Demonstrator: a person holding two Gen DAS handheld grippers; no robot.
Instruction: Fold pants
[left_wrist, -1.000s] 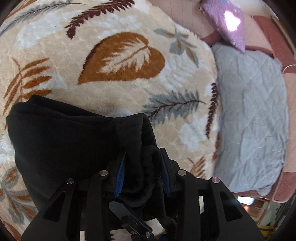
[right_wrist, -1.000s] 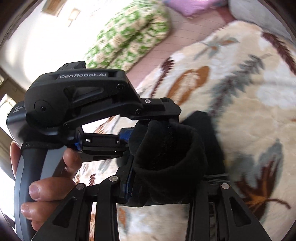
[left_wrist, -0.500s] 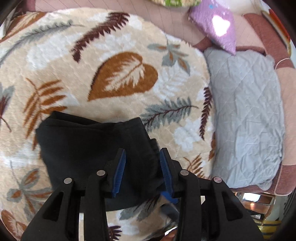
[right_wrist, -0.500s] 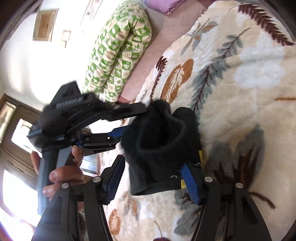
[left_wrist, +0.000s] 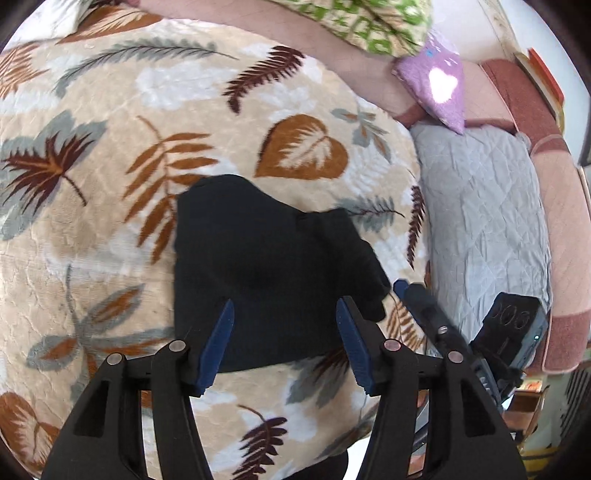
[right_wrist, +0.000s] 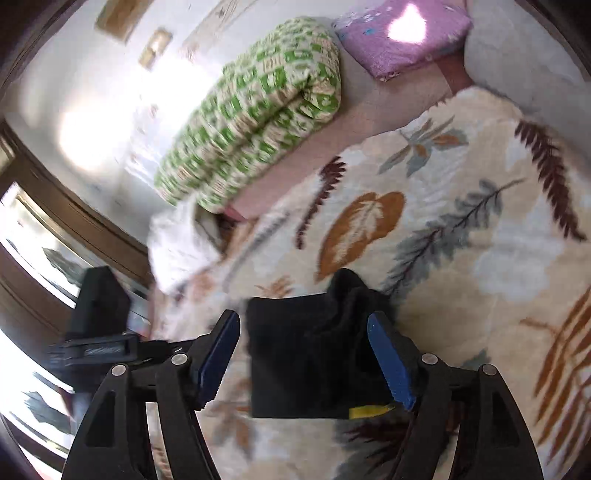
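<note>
The black pants lie folded into a compact bundle on the leaf-patterned blanket. My left gripper hovers above their near edge with its jaws opening; the blue pads touch nothing. In the right wrist view the same pants lie below my right gripper, whose jaws are also opening, clear of the cloth. A yellow tag shows at the bundle's near corner. The right gripper's body appears at the right of the left wrist view, and the left gripper's body at the left of the right wrist view.
A grey quilted pad lies right of the blanket. A purple cushion and a rolled green-patterned quilt rest at the far side of the bed. A white cloth sits at the blanket's far left corner. Windows fill the left.
Both grippers let go of the black pants, opened wider and rose away. The pants now lie flat on the blanket instead of bunched between the pads.
</note>
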